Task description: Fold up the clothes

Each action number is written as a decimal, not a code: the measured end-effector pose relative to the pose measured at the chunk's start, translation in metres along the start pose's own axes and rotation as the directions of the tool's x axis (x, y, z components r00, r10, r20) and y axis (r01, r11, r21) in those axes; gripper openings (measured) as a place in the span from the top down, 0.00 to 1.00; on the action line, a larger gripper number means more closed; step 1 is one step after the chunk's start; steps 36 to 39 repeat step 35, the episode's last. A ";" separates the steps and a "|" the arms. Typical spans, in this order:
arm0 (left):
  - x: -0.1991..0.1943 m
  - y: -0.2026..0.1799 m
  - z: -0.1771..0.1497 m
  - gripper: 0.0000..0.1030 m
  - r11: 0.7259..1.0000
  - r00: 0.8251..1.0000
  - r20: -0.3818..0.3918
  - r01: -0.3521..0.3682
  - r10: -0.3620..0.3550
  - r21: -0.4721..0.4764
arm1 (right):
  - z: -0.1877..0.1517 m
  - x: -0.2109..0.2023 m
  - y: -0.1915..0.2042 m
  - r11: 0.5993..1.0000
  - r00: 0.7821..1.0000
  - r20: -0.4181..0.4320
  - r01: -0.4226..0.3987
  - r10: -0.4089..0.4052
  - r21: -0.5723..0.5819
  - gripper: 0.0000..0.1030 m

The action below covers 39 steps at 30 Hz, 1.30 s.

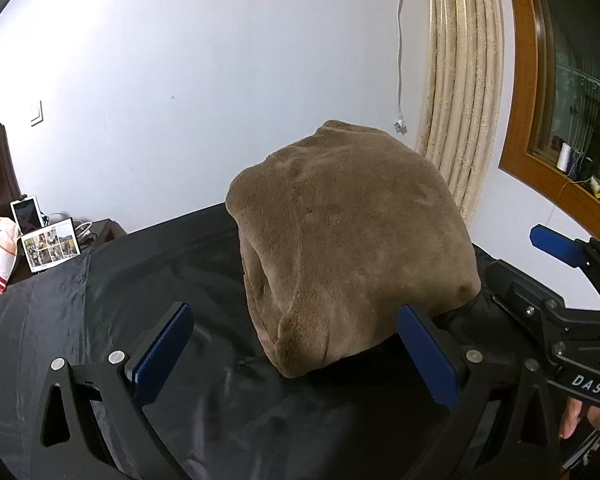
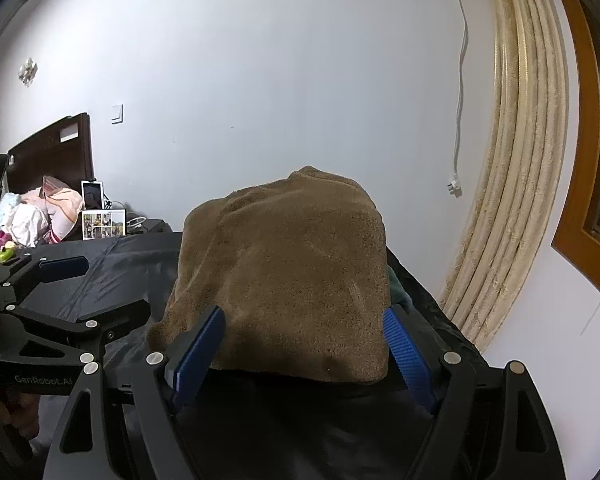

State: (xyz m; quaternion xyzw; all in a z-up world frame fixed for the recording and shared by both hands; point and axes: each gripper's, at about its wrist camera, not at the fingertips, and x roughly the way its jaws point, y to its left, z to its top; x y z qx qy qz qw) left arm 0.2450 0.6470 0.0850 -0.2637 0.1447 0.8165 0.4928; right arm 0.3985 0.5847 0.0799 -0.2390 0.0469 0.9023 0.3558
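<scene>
A brown fleece garment lies folded into a thick block on the black sheet. My left gripper is open. Its blue pads stand wide apart around the block's near left corner, and I cannot tell whether they touch it. In the right wrist view the same garment fills the middle. My right gripper is open too, one finger on each side of the near edge without pinching it. The right gripper shows at the block's right side, and the left gripper shows open beside its left side.
A framed photo collage and a tablet stand at the far left on a dark side table. A heap of clothes lies by a dark headboard. On the right hang a cream curtain, a white cable with a plug, and a wood-framed window.
</scene>
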 end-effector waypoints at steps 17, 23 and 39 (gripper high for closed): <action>0.002 -0.002 0.001 0.01 1.000 1.000 -0.008 -0.004 0.004 0.000 | 0.001 -0.001 0.005 1.000 1.000 0.020 0.023 -0.023 -0.005 0.19; -0.003 -0.004 -0.001 0.01 1.000 1.000 0.008 -0.017 0.017 0.017 | 0.004 -0.003 0.008 0.999 0.998 0.045 0.039 -0.038 -0.012 0.19; 0.010 -0.006 -0.009 0.01 0.999 1.000 -0.017 -0.011 0.012 0.031 | -0.006 0.010 0.003 0.999 0.999 0.003 0.036 -0.036 0.009 0.19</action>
